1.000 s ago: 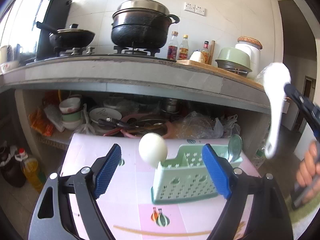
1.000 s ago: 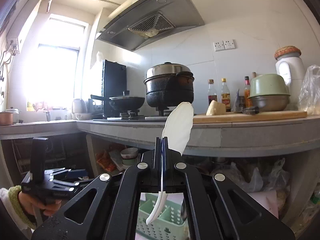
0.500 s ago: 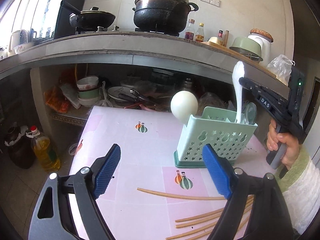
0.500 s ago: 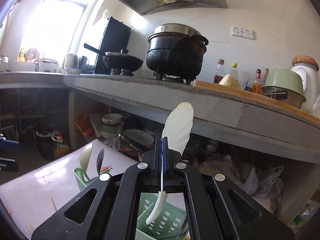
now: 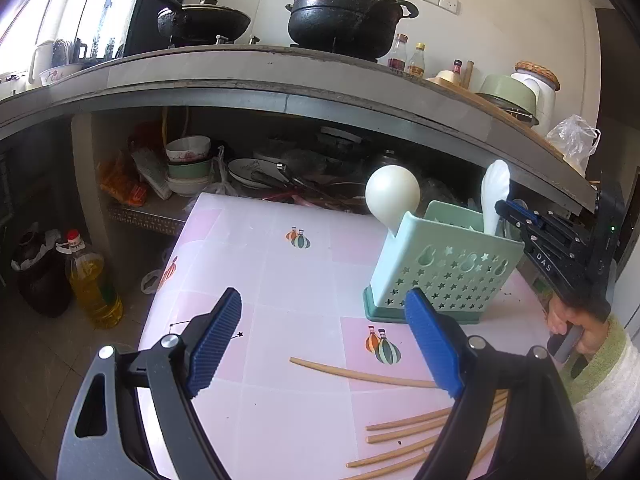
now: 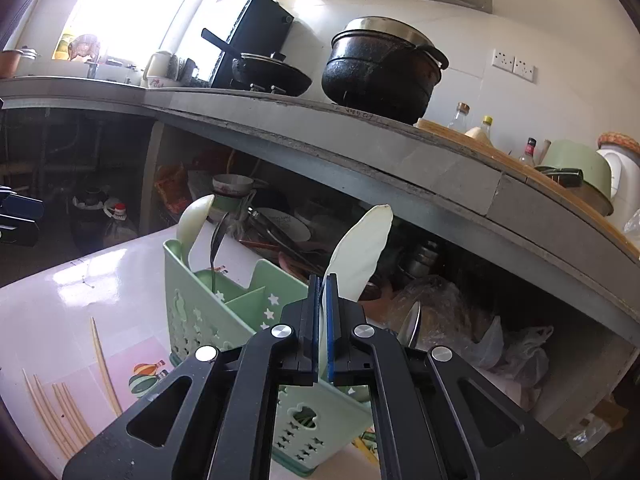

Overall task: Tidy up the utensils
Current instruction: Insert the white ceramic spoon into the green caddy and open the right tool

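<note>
Hovering low over the pink desk [image 5: 280, 264], the left tongs [image 5: 324, 336] stand wide apart with nothing between their blue pads, aimed over the loose chopsticks [image 5: 400, 432] that lie scattered at the near edge. These sticks look light, thin and stiff; lying flat on a glossy top they will likely roll or skid, so the best hold is probably across the middle of one stick, pinched squarely so it does not pivot.

A little farther, the right tongs [image 6: 323, 292] are clamped tight on the handle of a white spoon [image 6: 362, 248], its bowl pointing up. The spoon hangs over the right end of the green caddy [image 5: 444, 264], handle down toward a compartment; whether its tip already rests on the bottom is hidden. It appears to be glazed ceramic or hard plastic, so smooth, rigid and possibly brittle: a firm grip on the narrow handle suits it, and a gentle lowering before letting go seems wiser than a drop. The person's right hand [image 5: 576, 328], in a pale green cuff, holds that tool beside the caddy.

In the caddy's far-left compartment a white ladle [image 5: 392, 196] already stands upright next to a dark metal spoon [image 6: 218, 236].

Beyond the desk, a shelf under the concrete worktop holds bowls and plates; above sit a black pot [image 5: 344, 12] and a wok [image 5: 204, 20].
</note>
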Demonstrator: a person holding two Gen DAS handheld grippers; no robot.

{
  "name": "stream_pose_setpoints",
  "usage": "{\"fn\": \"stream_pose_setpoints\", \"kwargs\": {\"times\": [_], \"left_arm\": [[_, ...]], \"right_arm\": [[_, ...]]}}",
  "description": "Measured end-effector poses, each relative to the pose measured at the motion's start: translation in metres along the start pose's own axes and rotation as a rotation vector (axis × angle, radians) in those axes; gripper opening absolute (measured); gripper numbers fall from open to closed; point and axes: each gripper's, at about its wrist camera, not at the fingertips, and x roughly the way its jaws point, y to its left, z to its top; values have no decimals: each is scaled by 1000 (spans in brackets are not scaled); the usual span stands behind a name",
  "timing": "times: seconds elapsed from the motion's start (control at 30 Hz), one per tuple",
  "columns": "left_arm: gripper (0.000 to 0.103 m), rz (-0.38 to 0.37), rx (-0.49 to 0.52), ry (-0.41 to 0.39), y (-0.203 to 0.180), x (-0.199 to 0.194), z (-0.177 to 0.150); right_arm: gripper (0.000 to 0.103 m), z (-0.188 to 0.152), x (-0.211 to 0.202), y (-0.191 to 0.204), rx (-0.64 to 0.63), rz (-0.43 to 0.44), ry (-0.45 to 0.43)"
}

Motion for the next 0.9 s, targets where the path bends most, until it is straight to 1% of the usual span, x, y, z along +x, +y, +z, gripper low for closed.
{"fn": "stream_pose_setpoints", "kwargs": {"times": [0.03,0.07,0.1,0.13,0.17,0.23,0.4,0.5,0.57,0.67,0.77,0.83,0.87,0.9], "left_arm": [[82,2,-1,0,0,-1,-1],[82,4,-3,1,0,-2,-1],[82,5,-4,1,1,-2,-2],[82,6,-7,2,1,-3,-2],[82,7,-8,3,1,-4,-3],[82,8,-10,4,0,-6,-4],[83,9,-7,3,-2,-9,-6],[83,11,5,2,-6,-10,-8],[83,3,11,6,-9,-10,-9],[83,-25,33,22,-16,-4,-9],[81,-49,95,59,-28,11,-7],[67,-65,150,105,-38,28,-9],[64,-71,176,127,-43,36,-10],[57,-80,210,153,-48,46,-13]], "right_arm": [[3,-1,-3,1,-2,0,3],[9,-1,-6,0,-2,-1,7],[20,-1,-9,0,1,-4,7],[26,0,-14,-1,7,-7,5],[37,0,-19,-1,15,-7,-1],[45,2,-31,-4,33,-14,-15],[49,10,-67,-14,102,-36,-39],[51,12,-96,-25,219,-7,-41],[51,8,-112,-32,318,29,-20],[51,-8,-123,-35,481,147,71],[51,-33,-123,-20,597,252,211],[51,-51,-118,-2,645,289,312],[51,-58,-114,8,662,301,364],[51,-67,-111,18,687,320,414]]}}
